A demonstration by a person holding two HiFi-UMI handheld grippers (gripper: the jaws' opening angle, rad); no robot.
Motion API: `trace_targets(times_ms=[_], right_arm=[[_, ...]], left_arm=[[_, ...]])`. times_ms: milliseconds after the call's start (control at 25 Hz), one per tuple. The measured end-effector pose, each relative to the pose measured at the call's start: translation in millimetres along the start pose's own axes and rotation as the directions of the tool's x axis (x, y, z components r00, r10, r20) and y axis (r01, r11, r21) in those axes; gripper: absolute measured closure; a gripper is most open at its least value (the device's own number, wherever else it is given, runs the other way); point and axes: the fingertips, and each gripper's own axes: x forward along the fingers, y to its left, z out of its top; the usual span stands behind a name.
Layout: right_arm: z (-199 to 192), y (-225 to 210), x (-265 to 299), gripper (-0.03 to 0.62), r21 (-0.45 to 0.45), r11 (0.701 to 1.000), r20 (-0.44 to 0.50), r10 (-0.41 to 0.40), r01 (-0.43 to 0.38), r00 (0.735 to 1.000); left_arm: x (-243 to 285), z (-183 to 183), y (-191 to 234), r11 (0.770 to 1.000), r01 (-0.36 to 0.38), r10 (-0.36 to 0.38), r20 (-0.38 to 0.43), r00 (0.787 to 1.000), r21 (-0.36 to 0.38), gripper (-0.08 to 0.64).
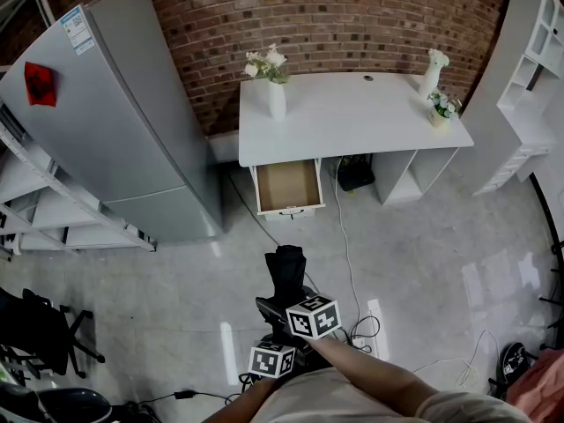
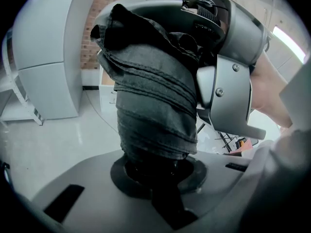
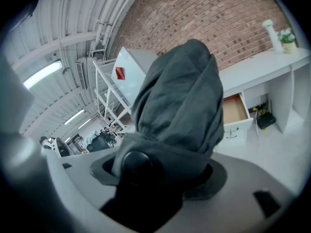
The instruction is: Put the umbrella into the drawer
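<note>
A folded black umbrella (image 1: 286, 271) is held in mid-air over the floor, some way in front of the desk. My left gripper (image 2: 155, 166) is shut on its lower end, and the grey fabric (image 2: 150, 96) rises straight out of the jaws. My right gripper (image 3: 160, 171) is shut on the umbrella (image 3: 180, 106) too. Its grey body (image 2: 228, 57) shows close by in the left gripper view. In the head view both marker cubes sit just under the umbrella, left gripper (image 1: 271, 352) and right gripper (image 1: 304, 311). The open drawer (image 1: 287, 186) of the white desk (image 1: 352, 117) shows a bare brown bottom.
A tall grey fridge (image 1: 115, 104) stands left of the desk, with metal shelving (image 1: 53, 210) further left. White vases with flowers (image 1: 275, 82) stand on the desk top. Cables (image 1: 352, 263) trail over the floor from under the desk. A white cabinet (image 1: 533, 77) is at right.
</note>
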Motion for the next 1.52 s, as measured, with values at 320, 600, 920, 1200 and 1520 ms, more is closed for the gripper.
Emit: trace_targets(times_ms=[320,600,920,1200,1520], right_arm=[[8,-1,-5,0.249,-0.034,0.999,0.004,0.017,-0.017,1.0],[8,-13,-10,0.249,-0.043,0.999,-0.003,0.028,-0.028,1.0],[8,-28,-17,0.249,-0.045,0.998,-0.013,0.038,-0.038,0.999],[9,-27,-13,0.249,-0.053,0.997,-0.03,0.061,-0.063,0.998],[6,-29,-8,0.249,-0.043,0.995,-0.046,0.083,-0.085,0.996]], left_arm=[[4,10,-5,1.0,-0.024,0.024,0.024,0.999,-0.003,0.502],[18,16,-10,0.999,-0.036,0.037,0.043,0.998,-0.015,0.502],[34,21,-18,0.999,-0.044,0.045,0.057,0.997,-0.025,0.502],[36,22,-16,0.997,-0.061,0.064,0.056,0.996,-0.051,0.502],[39,22,-13,0.994,-0.081,0.085,0.049,0.995,-0.077,0.502]])
